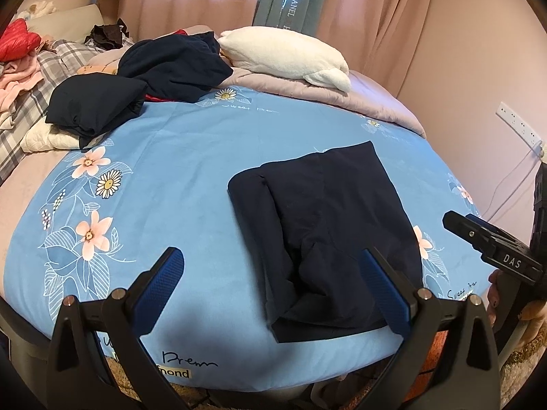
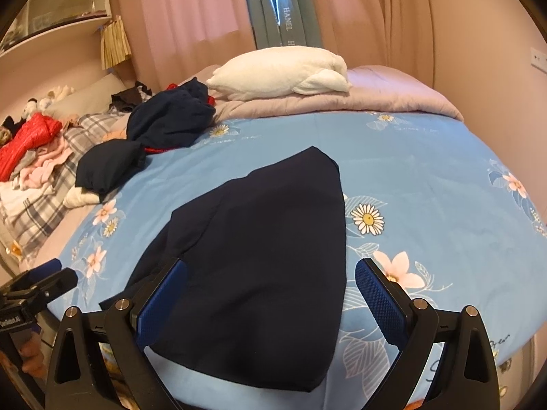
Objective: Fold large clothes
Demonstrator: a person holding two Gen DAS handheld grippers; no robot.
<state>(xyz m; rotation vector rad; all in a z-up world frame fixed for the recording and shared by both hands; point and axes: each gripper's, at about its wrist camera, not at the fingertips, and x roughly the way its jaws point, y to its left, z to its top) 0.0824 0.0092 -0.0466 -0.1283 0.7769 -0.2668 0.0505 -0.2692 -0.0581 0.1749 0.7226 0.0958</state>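
A dark navy garment (image 1: 328,225) lies folded flat on the blue floral bedspread (image 1: 177,184); it also shows in the right wrist view (image 2: 259,259). My left gripper (image 1: 273,294) is open and empty above the near edge of the bed, with its right finger over the garment's near left part. My right gripper (image 2: 270,304) is open and empty, straddling the garment's near end just above it. The right gripper also shows at the right edge of the left wrist view (image 1: 458,225). The left gripper shows at the left edge of the right wrist view (image 2: 58,276).
More dark navy clothes (image 1: 164,68) are heaped at the far left of the bedspread, with a second folded dark piece (image 1: 92,106) nearer. A white pillow (image 1: 283,54) and lilac quilt (image 1: 342,99) lie at the back. Red and pink clothes (image 2: 30,143) sit far left.
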